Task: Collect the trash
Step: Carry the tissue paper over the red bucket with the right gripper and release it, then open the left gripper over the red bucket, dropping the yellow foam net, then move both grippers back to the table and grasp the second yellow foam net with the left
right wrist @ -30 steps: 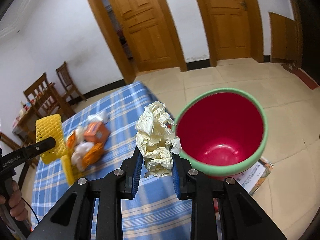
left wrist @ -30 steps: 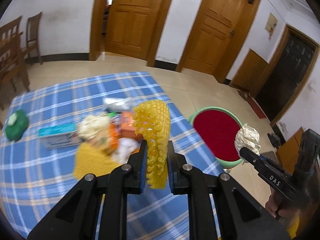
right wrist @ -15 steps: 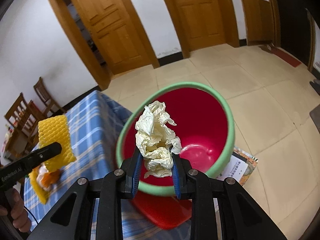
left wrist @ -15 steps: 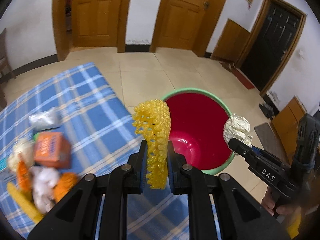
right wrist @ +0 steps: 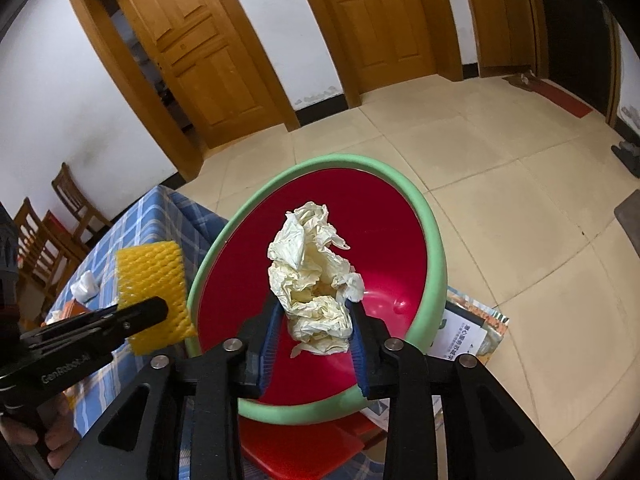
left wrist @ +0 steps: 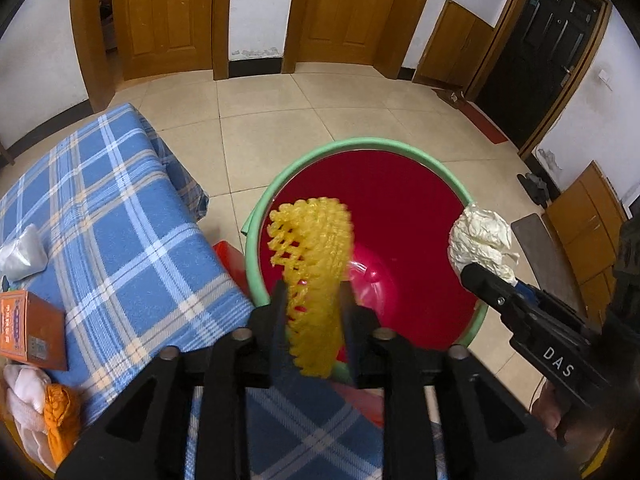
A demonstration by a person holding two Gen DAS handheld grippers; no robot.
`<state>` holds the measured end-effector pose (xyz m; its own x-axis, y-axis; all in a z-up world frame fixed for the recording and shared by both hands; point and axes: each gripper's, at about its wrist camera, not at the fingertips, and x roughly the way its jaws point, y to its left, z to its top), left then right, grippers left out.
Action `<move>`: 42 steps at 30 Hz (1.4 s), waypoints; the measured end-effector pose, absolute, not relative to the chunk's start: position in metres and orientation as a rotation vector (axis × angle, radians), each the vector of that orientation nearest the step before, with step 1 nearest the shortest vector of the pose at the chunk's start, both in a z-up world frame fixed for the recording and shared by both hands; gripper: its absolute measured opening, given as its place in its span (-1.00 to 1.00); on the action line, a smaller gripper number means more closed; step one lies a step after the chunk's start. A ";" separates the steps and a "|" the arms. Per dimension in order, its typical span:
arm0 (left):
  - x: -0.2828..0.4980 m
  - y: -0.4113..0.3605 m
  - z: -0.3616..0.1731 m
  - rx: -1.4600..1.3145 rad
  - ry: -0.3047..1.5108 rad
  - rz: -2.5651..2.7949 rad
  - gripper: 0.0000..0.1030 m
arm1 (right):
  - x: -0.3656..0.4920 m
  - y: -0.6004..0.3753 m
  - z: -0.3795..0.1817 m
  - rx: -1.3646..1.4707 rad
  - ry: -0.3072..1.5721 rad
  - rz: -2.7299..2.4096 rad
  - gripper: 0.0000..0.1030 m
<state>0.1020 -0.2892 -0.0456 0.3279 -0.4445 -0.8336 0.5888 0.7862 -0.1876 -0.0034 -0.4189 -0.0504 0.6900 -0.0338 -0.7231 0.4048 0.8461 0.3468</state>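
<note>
A red bin with a green rim (left wrist: 360,142) stands beside the table. My left gripper (left wrist: 313,286) hangs over its near edge with a yellow foam net (left wrist: 312,248) between its jaws. The jaws are opening and the net is blurred, slipping loose. My right gripper (right wrist: 314,302) is over the bin (right wrist: 436,264) too. Its jaws are opening, but the blue pads still touch a crumpled cream paper wad (right wrist: 312,276). Each view shows the other gripper from the side: the right one (left wrist: 480,276) with the wad (left wrist: 480,236), the left one (right wrist: 160,306) with the net (right wrist: 152,268).
A table with a blue plaid cloth (left wrist: 120,220) lies left of the bin, with an orange box (left wrist: 28,328), a white wad (left wrist: 22,252) and orange and white scraps (left wrist: 40,408). The bin rests on a red stool (right wrist: 296,448). A booklet (right wrist: 468,332) lies on the tiled floor.
Both grippers swung from above the table to over the bin and sank toward it. The left jaws have spread and the net has widened and blurred; the right jaws have parted slightly.
</note>
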 end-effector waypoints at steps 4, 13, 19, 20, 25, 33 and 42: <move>0.102 -0.290 -0.042 0.148 1.017 -0.667 0.00 | -0.007 -0.423 -0.050 0.532 0.770 -0.262 -0.33; 0.103 -0.273 -0.035 0.122 1.000 -0.616 0.22 | -0.011 -0.423 -0.045 0.546 0.749 -0.261 0.11; 0.098 -0.255 -0.024 0.090 0.983 -0.589 0.26 | -0.015 -0.419 -0.038 0.538 0.748 -0.253 0.25; 0.097 -0.253 -0.022 0.085 0.979 -0.586 0.26 | -0.016 -0.419 -0.037 0.538 0.747 -0.252 0.25; 0.092 -0.236 -0.007 0.053 0.953 -0.567 0.27 | -0.021 -0.413 -0.026 0.534 0.729 -0.245 0.25; 0.079 -0.195 0.009 0.013 0.913 -0.506 0.29 | -0.031 -0.388 -0.004 0.508 0.692 -0.208 0.27; 0.069 -0.138 0.017 -0.030 0.890 -0.407 0.30 | -0.032 -0.348 0.009 0.486 0.696 -0.129 0.27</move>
